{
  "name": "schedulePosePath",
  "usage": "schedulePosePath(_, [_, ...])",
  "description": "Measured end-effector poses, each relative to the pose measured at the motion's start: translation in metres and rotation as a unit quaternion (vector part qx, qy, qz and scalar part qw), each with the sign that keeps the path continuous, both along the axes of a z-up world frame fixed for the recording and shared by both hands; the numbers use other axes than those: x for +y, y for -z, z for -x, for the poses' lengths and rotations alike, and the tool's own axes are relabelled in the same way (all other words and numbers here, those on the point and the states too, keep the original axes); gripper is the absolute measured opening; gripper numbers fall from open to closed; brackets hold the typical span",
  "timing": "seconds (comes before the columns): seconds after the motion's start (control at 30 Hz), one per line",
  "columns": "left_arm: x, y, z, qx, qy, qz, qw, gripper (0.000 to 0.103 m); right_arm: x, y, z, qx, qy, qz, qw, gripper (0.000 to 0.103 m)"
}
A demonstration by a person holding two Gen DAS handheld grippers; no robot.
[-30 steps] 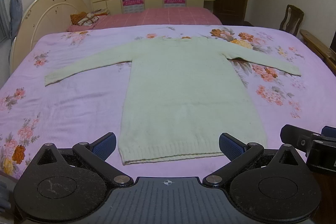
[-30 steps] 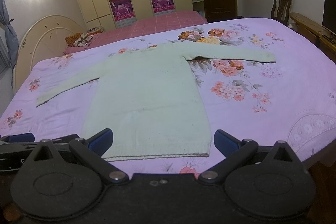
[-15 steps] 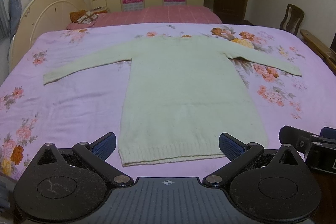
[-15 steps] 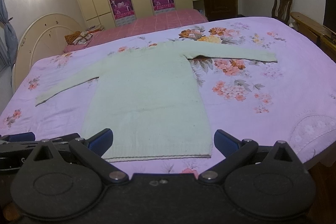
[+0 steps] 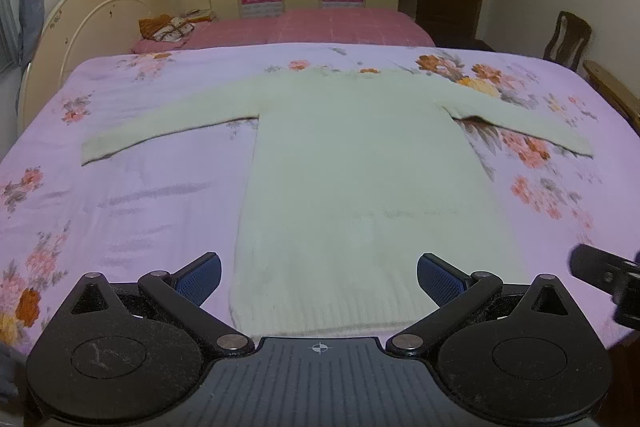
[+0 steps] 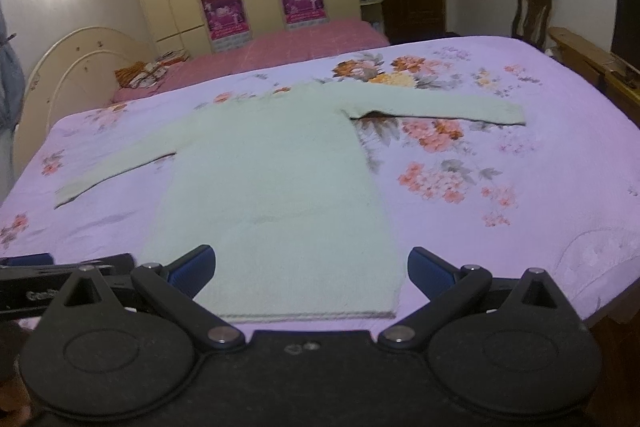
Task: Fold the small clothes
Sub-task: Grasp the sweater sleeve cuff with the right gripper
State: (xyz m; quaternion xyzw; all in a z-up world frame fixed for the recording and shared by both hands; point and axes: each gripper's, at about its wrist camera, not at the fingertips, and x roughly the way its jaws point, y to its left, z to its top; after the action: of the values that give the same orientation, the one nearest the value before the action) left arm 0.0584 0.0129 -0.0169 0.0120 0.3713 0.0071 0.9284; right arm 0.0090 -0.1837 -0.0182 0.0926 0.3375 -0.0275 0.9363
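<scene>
A pale green long-sleeved sweater (image 5: 360, 179) lies flat on the pink flowered bedspread (image 5: 140, 195), both sleeves spread out to the sides and the hem nearest me. It also shows in the right wrist view (image 6: 276, 183). My left gripper (image 5: 319, 277) is open and empty, its blue pads just above the hem. My right gripper (image 6: 311, 269) is open and empty over the hem's right part. Each gripper's side shows at the edge of the other's view.
A cream headboard (image 5: 92, 23) stands at the left. A second bed with a pink cover (image 5: 304, 25) lies behind, before a wardrobe with posters. A wooden chair (image 6: 532, 11) and a wooden bench (image 6: 592, 63) stand at the right.
Both grippers have moved slightly forward and down towards the sweater's hem. The sweater has not moved.
</scene>
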Motion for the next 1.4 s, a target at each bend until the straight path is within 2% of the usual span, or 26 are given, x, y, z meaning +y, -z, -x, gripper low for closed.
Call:
schedulePosePath(0.13, [0.000, 0.000, -0.027, -0.017, -0.005, -0.006, 0.9998, 0.103, -0.014, 0.002, -0.018, 0.003, 0.014, 0.000, 1.000, 0.102])
schedulePosePath(0.4, [-0.014, 0.008, -0.093, -0.012, 0.003, -0.003, 0.9999, 0.103, -0.036, 0.009, -0.060, 0.018, 0.030, 0.014, 0.999, 0.102])
schedulePosePath(0.47, [-0.019, 0.012, -0.110, -0.010, 0.002, -0.005, 0.9999, 0.103, -0.042, 0.014, -0.076, 0.018, 0.033, 0.002, 0.999, 0.102])
schedulePosePath(0.73, [-0.040, 0.032, -0.186, 0.006, 0.002, -0.013, 0.9999, 0.103, -0.064, 0.027, -0.139, 0.020, 0.050, 0.004, 0.999, 0.100])
schedulePosePath(0.9, [-0.054, 0.046, -0.229, 0.015, -0.008, -0.012, 0.9998, 0.103, -0.083, 0.042, -0.182, 0.028, 0.055, -0.018, 0.998, 0.100])
schedulePosePath(1.17, [-0.076, 0.060, -0.287, 0.009, -0.017, -0.023, 0.9996, 0.103, -0.127, 0.067, -0.237, 0.032, 0.088, -0.026, 0.995, 0.098])
schedulePosePath(1.23, [-0.082, 0.064, -0.302, 0.011, -0.019, -0.025, 0.9995, 0.103, -0.142, 0.073, -0.249, 0.033, 0.098, -0.029, 0.994, 0.095])
schedulePosePath(1.27, [-0.084, 0.067, -0.310, 0.013, -0.021, -0.025, 0.9994, 0.103, -0.150, 0.078, -0.256, 0.036, 0.105, -0.031, 0.993, 0.088])
schedulePosePath(1.3, [-0.087, 0.069, -0.316, 0.015, -0.022, -0.026, 0.9993, 0.103, -0.158, 0.081, -0.261, 0.041, 0.111, -0.034, 0.992, 0.072])
schedulePosePath(1.33, [-0.090, 0.073, -0.323, 0.018, -0.023, -0.029, 0.9992, 0.103, -0.166, 0.086, -0.268, 0.050, 0.116, -0.041, 0.991, 0.067])
schedulePosePath(1.4, [-0.095, 0.078, -0.335, 0.021, -0.026, -0.032, 0.9989, 0.103, -0.184, 0.098, -0.278, 0.068, 0.131, -0.059, 0.987, 0.067])
